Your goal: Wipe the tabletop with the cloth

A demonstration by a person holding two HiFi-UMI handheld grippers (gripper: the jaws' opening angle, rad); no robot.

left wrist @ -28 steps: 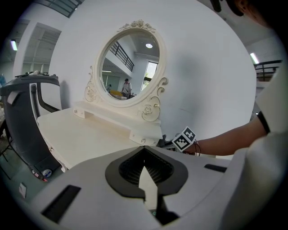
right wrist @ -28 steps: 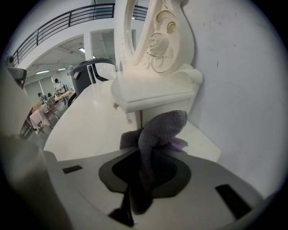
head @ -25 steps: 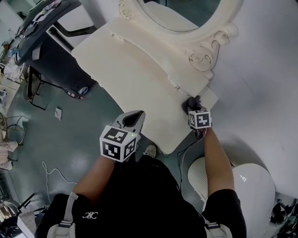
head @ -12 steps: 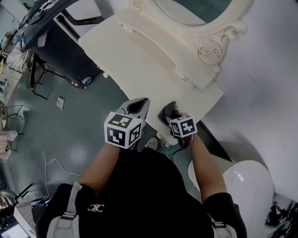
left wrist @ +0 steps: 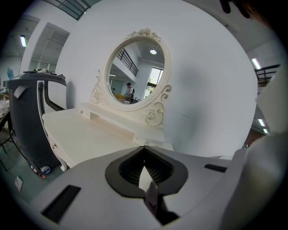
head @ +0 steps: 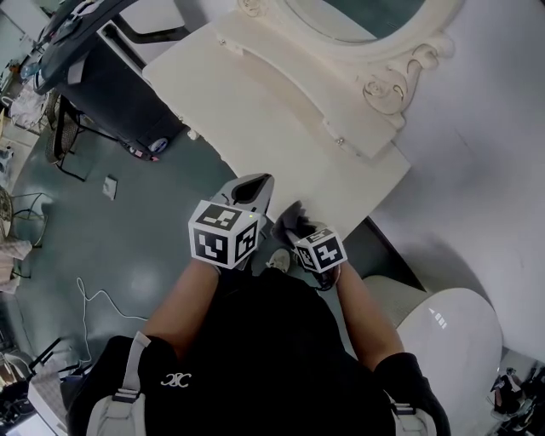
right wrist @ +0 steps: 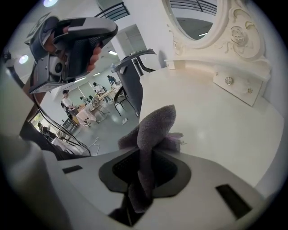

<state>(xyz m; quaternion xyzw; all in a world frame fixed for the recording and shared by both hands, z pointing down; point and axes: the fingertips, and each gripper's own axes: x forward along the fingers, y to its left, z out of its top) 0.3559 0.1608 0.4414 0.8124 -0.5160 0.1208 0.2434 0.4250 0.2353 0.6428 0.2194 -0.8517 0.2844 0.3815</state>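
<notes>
The cream tabletop [head: 281, 128] of a dressing table runs diagonally through the head view. My right gripper [head: 298, 225] is shut on a grey-purple cloth [head: 291, 216] at the table's front edge, near its right end. In the right gripper view the cloth [right wrist: 155, 128] bunches up between the jaws and lies against the tabletop [right wrist: 216, 121]. My left gripper [head: 254, 184] hovers just left of it over the same edge, jaws together with nothing in them. The left gripper view looks across the tabletop [left wrist: 85, 134] past that gripper [left wrist: 144, 155].
An oval mirror [head: 358, 25] with a carved frame stands at the table's back against a white wall. A dark machine [head: 102, 94] stands on the green floor left of the table. A white rounded seat [head: 451, 332] sits at the lower right.
My right gripper has dragged the cloth from the table's right end, near the mirror base, leftward along the front edge to beside my left gripper. The left gripper has barely moved.
</notes>
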